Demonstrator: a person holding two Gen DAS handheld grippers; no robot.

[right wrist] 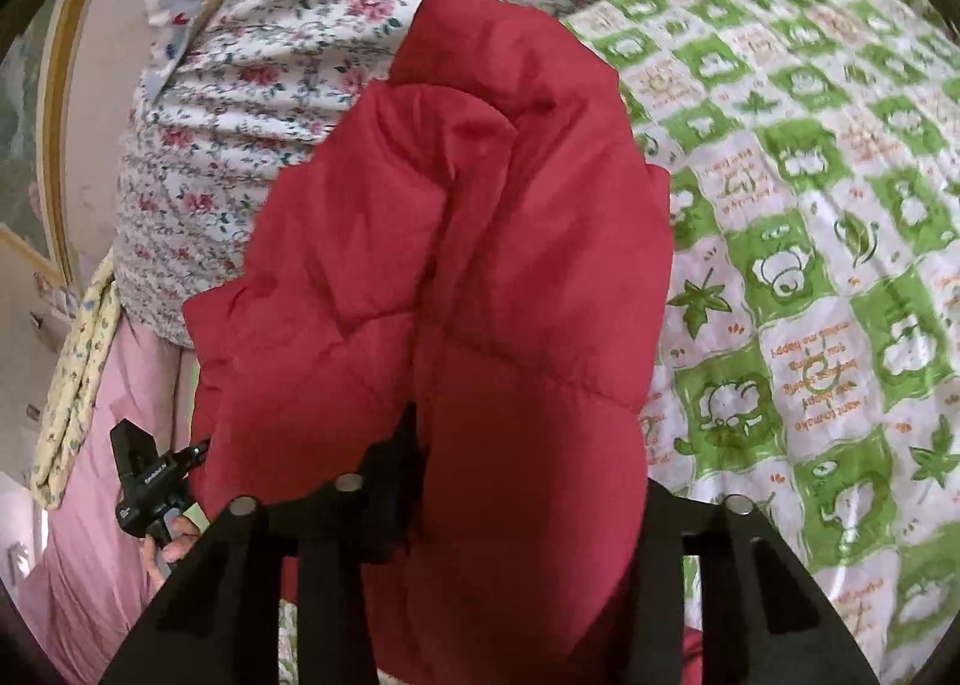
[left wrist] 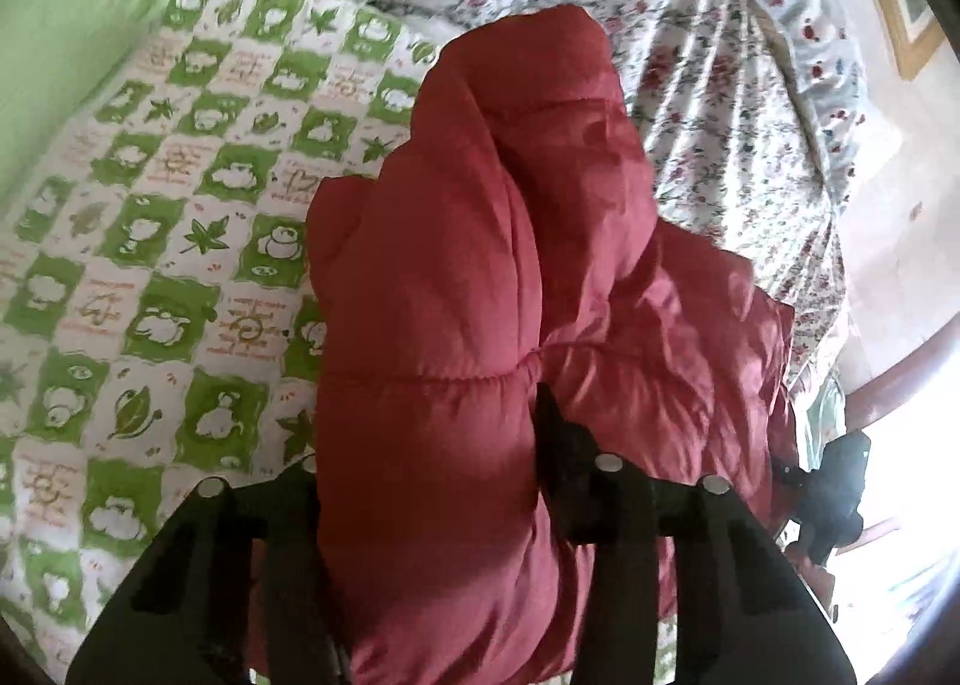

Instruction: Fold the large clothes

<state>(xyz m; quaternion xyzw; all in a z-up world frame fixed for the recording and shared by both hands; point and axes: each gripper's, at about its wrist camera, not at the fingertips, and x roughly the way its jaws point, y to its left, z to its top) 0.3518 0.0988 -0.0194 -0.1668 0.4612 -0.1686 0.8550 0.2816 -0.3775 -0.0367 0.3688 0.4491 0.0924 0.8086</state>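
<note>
Both jaws grip the red jacket point(left wrist: 480, 265) on the bed point(left wrist: 180, 205), left gripper point(left wrist: 432, 433) and right gripper point(right wrist: 528, 445) side by side, its length running away from them.

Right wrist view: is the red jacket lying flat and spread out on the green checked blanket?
No, the red jacket is bunched up between the jaws, above the blanket.

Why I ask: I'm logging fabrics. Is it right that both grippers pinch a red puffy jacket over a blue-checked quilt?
Not quite: the quilt is green-checked, as the left wrist view shows. The left gripper and right gripper do pinch the red puffy jacket.
</note>
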